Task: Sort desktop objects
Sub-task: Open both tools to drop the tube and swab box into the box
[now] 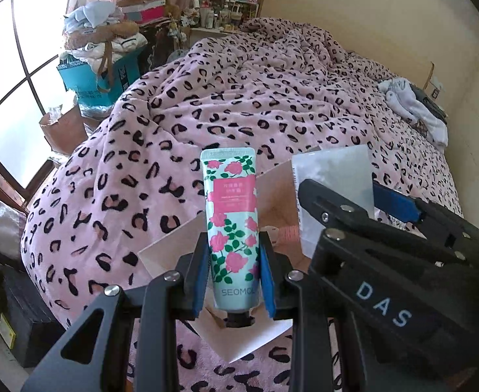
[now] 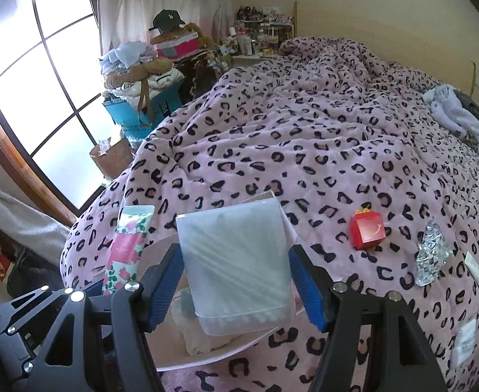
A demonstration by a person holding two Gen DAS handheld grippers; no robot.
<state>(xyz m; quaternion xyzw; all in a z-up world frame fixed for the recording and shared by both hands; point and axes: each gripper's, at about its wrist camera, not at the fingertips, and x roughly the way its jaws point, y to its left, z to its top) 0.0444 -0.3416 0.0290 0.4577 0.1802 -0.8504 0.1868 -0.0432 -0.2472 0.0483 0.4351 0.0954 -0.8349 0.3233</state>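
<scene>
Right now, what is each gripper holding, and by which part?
The left gripper clamps the floral hand cream tube at its lower body, near the cap. The right gripper grips the translucent cotton swab box by its sides.

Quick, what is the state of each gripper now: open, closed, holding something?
Left gripper: closed on the rose hand cream tube.
Right gripper: closed on the translucent cotton swab pack.

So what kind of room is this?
Most likely a bedroom. A big bed with a pink leopard-print blanket fills most of it, there's a window with curtains, and clothes and a cap are piled on boxes in the corner.
</scene>
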